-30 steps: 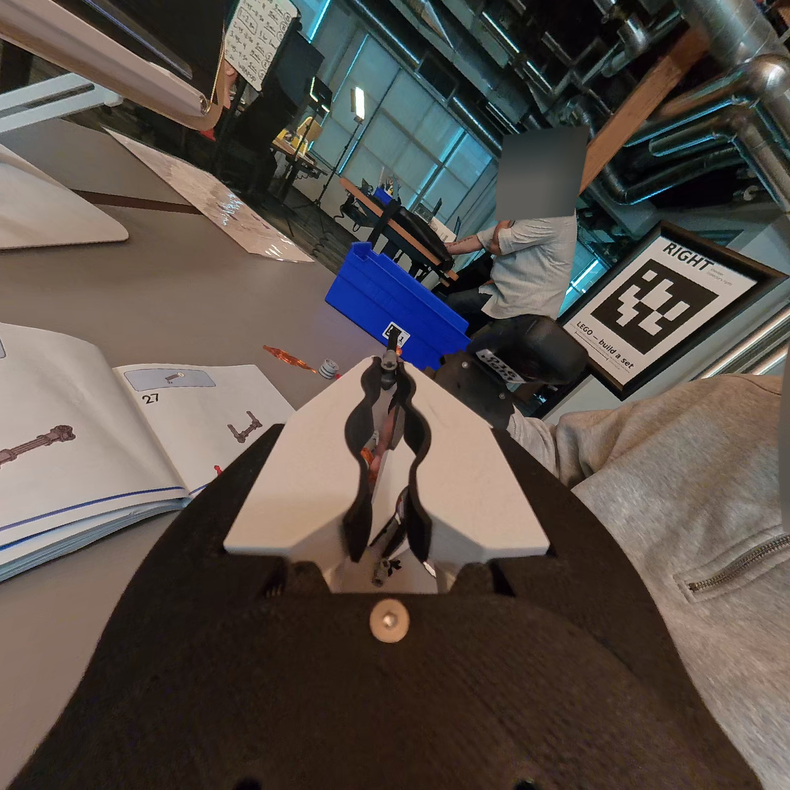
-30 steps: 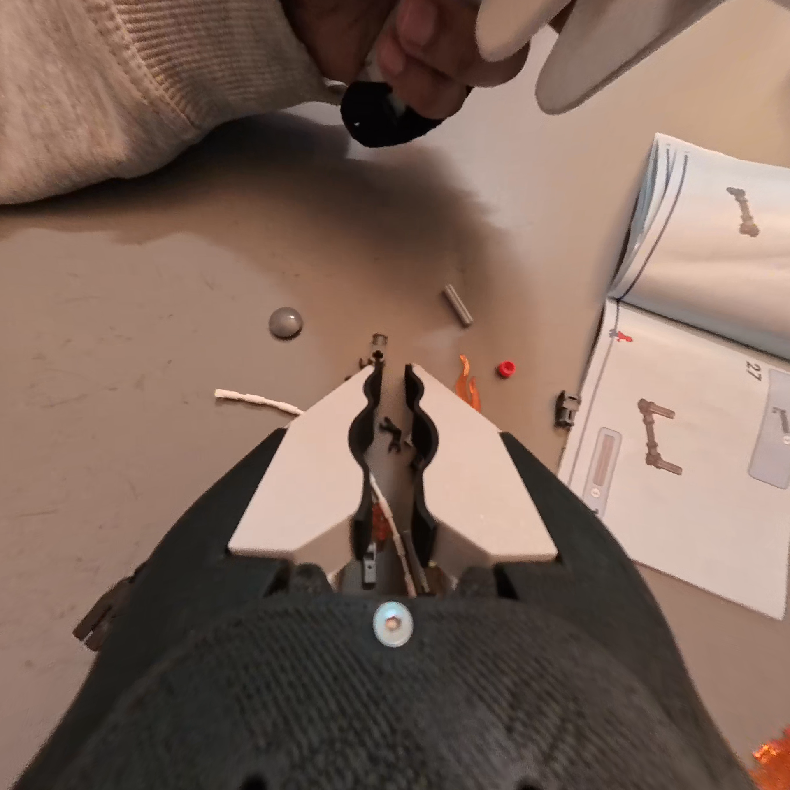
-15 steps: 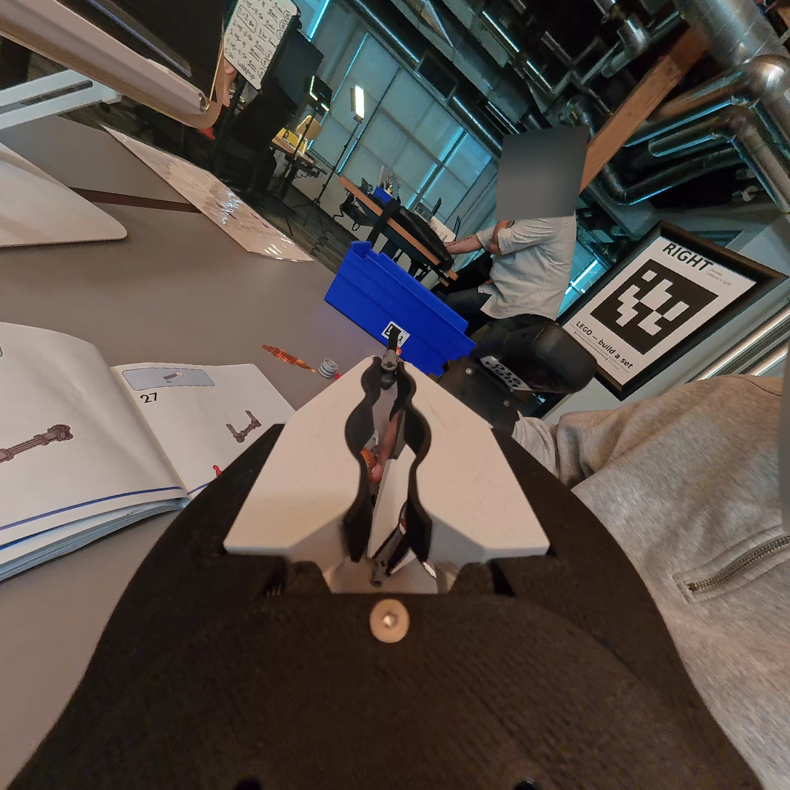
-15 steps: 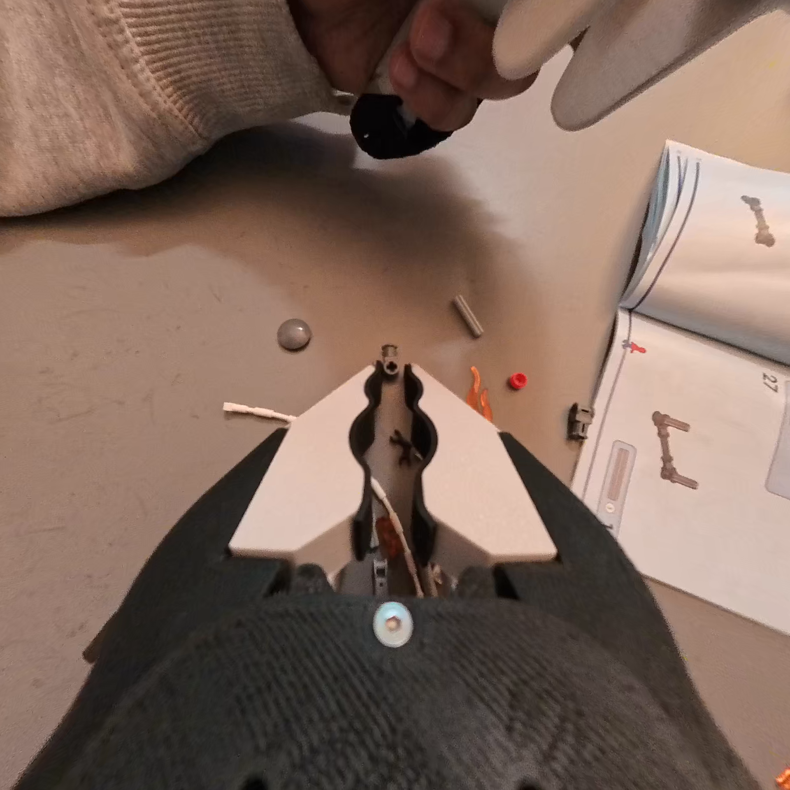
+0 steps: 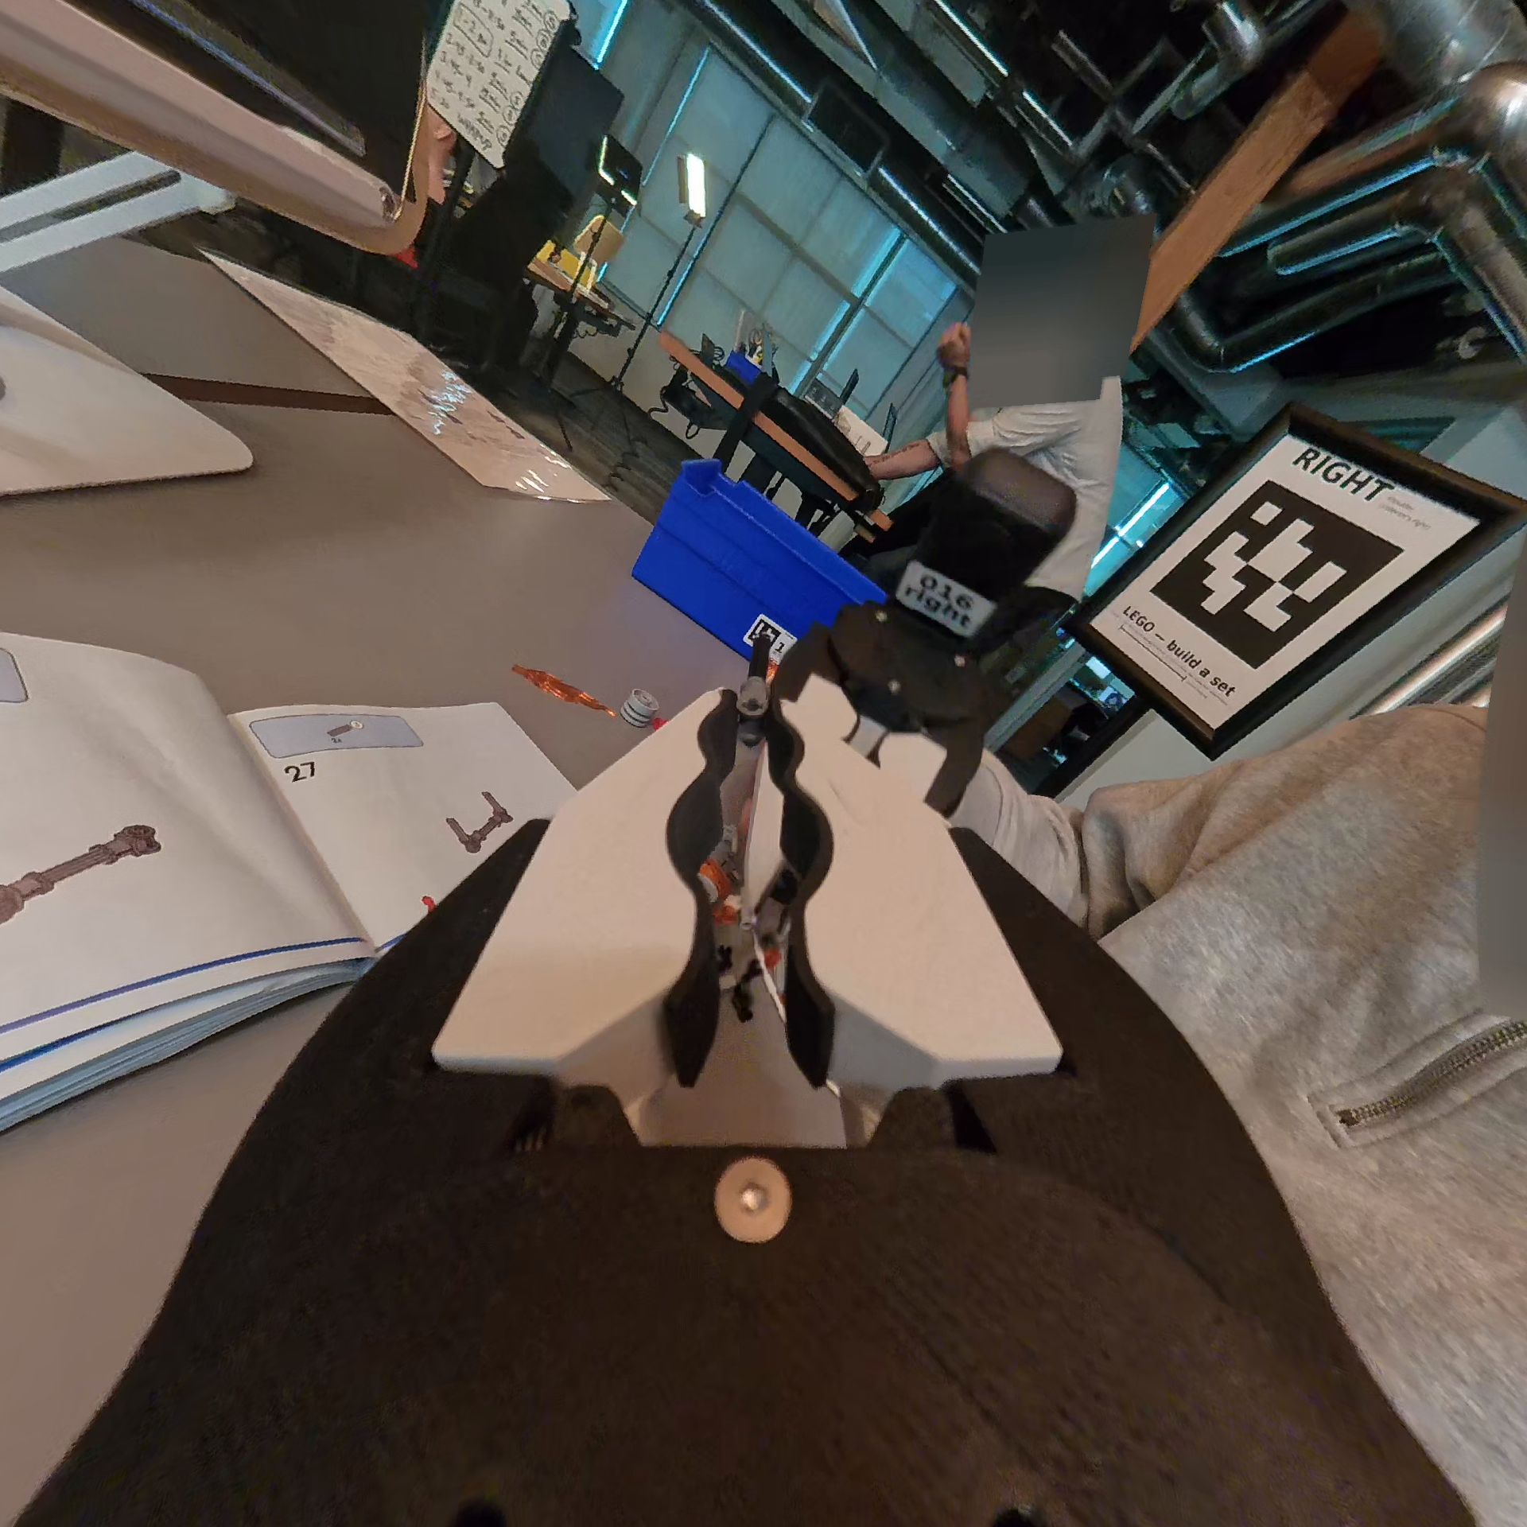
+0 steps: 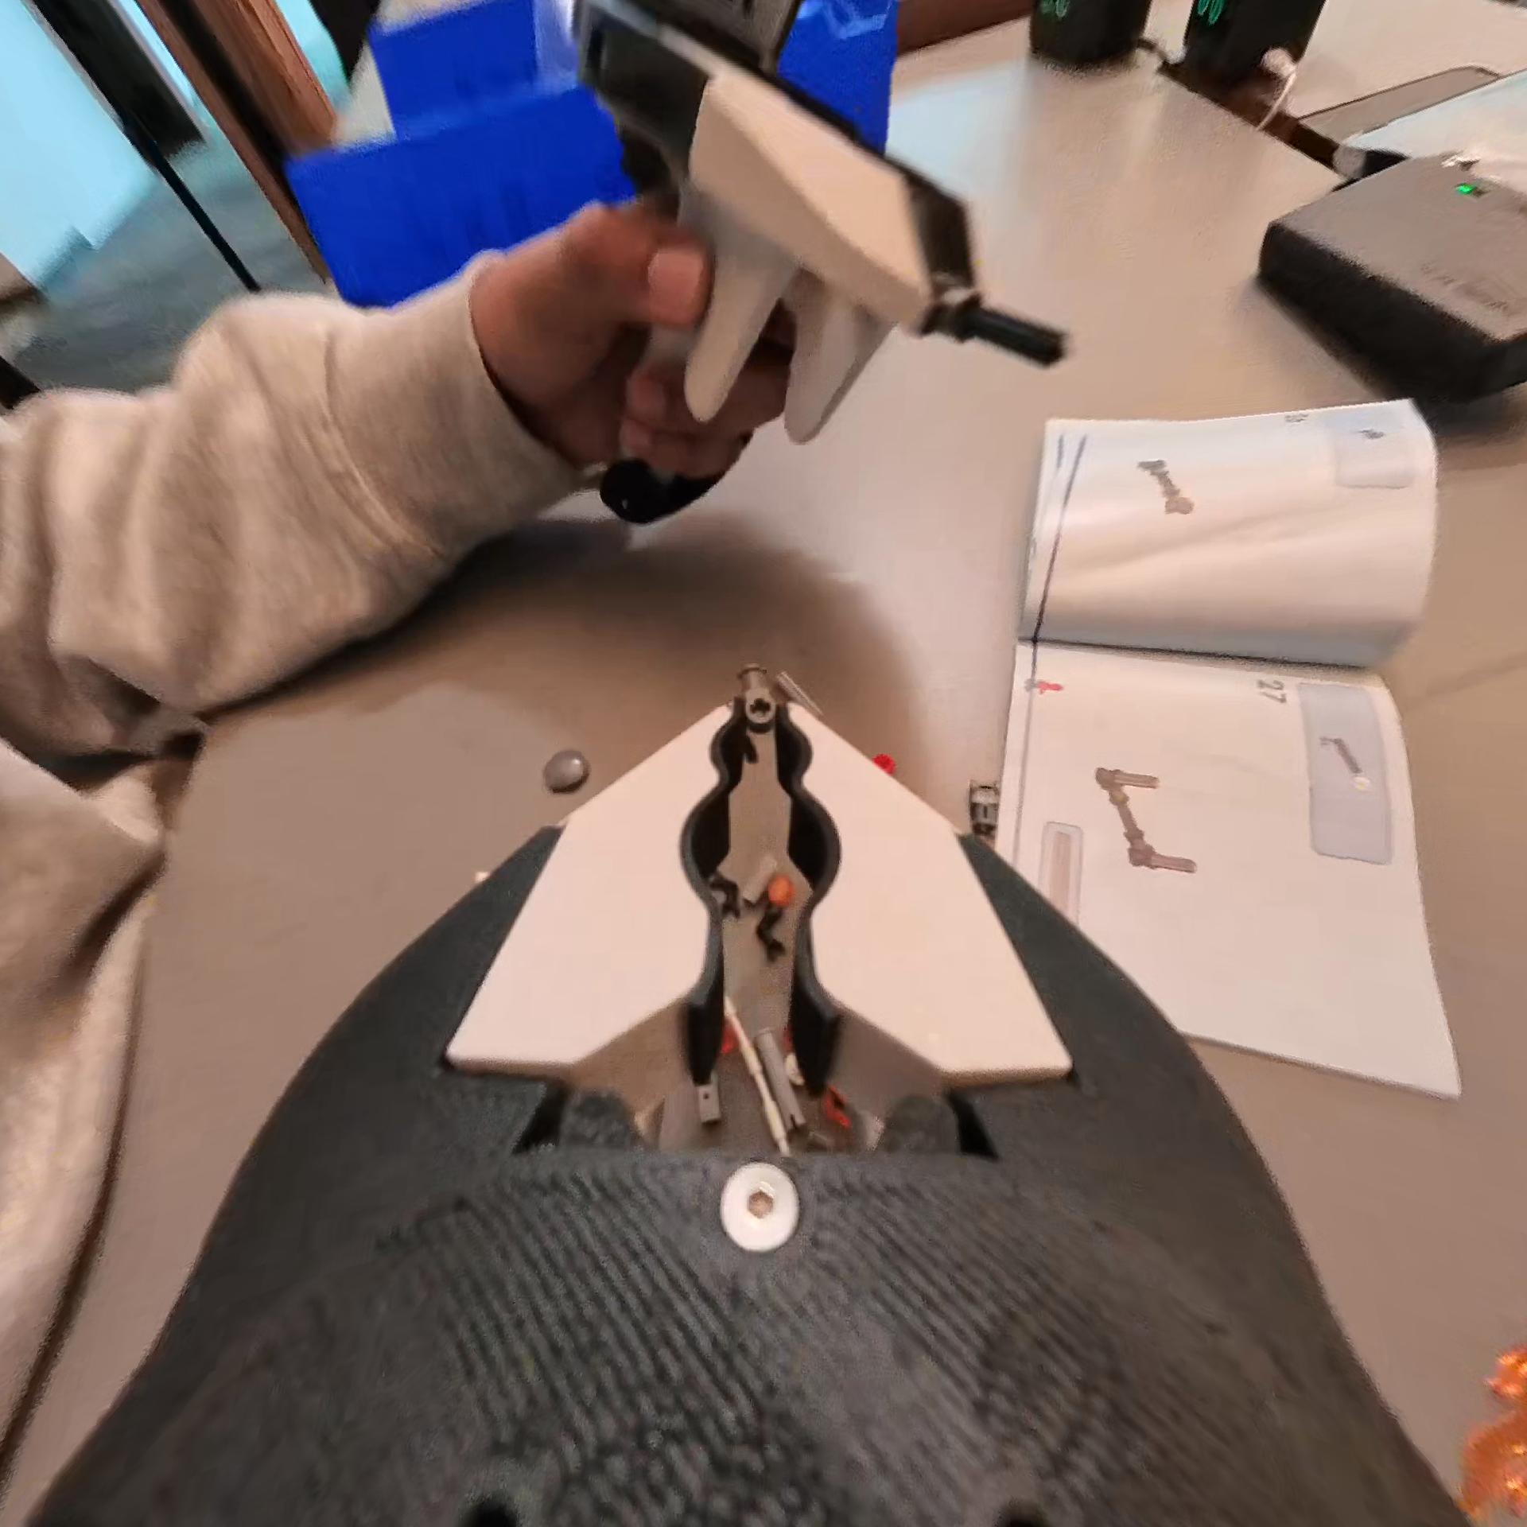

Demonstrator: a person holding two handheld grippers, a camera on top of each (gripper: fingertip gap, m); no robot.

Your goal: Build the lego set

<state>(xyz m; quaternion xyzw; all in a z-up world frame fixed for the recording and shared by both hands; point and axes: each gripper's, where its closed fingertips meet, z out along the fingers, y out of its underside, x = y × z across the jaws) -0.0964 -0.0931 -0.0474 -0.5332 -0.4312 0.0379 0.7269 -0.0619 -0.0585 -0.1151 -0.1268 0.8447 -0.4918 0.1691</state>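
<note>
My left gripper [image 5: 750, 704] is shut on a small dark grey lego pin piece [image 5: 753, 690] that sticks out past its tips, and holds it above the table. My right gripper [image 6: 756, 711] is shut on a small grey lego connector [image 6: 757, 707] just above the table. In the right wrist view the left gripper [image 6: 946, 306] is up at the far side in a hand [image 6: 595, 330], with the dark pin [image 6: 1004, 335] jutting out. In the left wrist view the right gripper [image 5: 901, 669] is just behind my tips. The open instruction booklet [image 6: 1198, 868] lies to the right.
Loose pieces lie on the grey table: a grey dome [image 6: 566, 768], a red stud [image 6: 884, 760], a dark clip [image 6: 983, 806], orange translucent pieces [image 6: 1500, 1438], an orange flame [image 5: 562, 687] and a ribbed grey round [image 5: 638, 707]. A blue bin [image 5: 735, 562] and a black box [image 6: 1405, 273] stand farther back. My hands' fingertips stand some 8 cm from each other. The right tips stand about 7 cm off the dark clip [image 6: 983, 806].
My right gripper has closed on the small grey connector, lifted it off the table and tilted upward. My left gripper has stayed shut on its pin, and the right gripper has come close behind it.
</note>
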